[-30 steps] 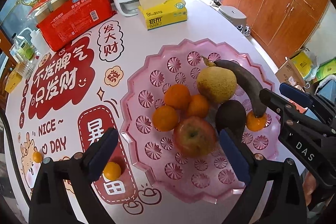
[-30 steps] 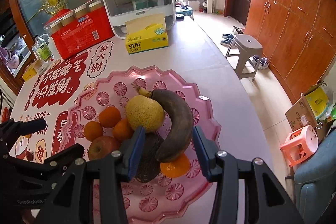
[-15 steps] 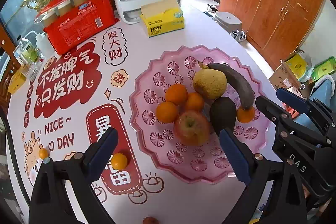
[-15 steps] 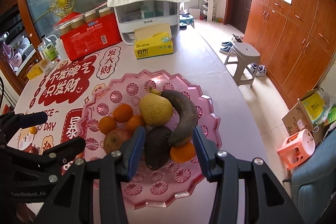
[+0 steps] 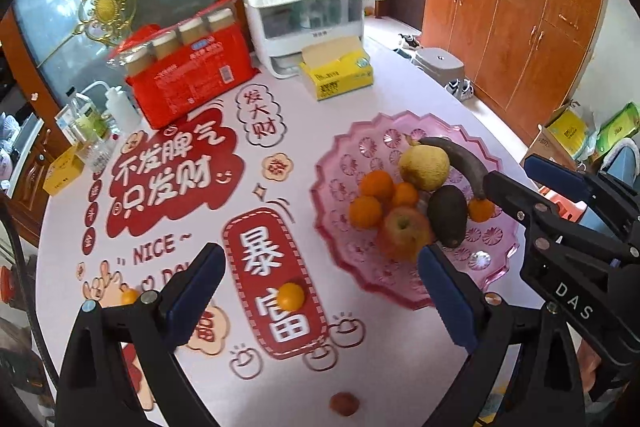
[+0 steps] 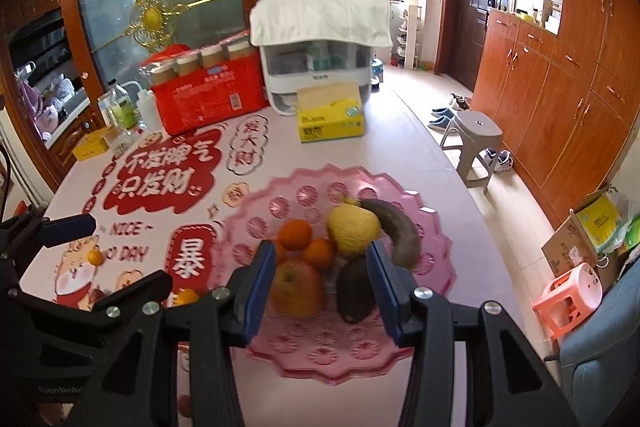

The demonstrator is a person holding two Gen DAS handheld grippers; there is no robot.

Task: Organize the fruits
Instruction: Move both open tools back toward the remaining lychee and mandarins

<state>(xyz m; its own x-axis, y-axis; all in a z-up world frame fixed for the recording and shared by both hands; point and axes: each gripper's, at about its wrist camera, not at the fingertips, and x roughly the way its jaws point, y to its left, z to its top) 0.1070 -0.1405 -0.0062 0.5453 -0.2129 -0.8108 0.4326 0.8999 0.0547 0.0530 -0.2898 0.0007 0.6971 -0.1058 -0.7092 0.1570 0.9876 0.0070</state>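
— Where's the loose fruit from your claws?

— The small orange point(image 5: 291, 297) lies on the tabletop point(image 5: 400, 95), on the red printed panel, outside the pink tray point(image 5: 340, 163). Through the left wrist camera it sits ahead of the left claw point(image 5: 320, 291), between the lines of its two fingers and a little beyond the tips. That claw is spread wide and carries nothing.

— And the right one?

— The right claw point(image 6: 324, 287) hangs above the tray's near side, over the apple point(image 6: 298, 287) and avocado point(image 6: 354, 287), jaws partly apart, empty. The left is clearly the nearer one to the orange.

— Pose?

— Both point steeply down at the tabletop. I judge the left needs to drop straight forward and down. The orange is round, so no axis matters. Another tiny orange point(image 5: 130, 295) sits further left, and a reddish fruit point(image 5: 344, 404) near the tabletop's edge.
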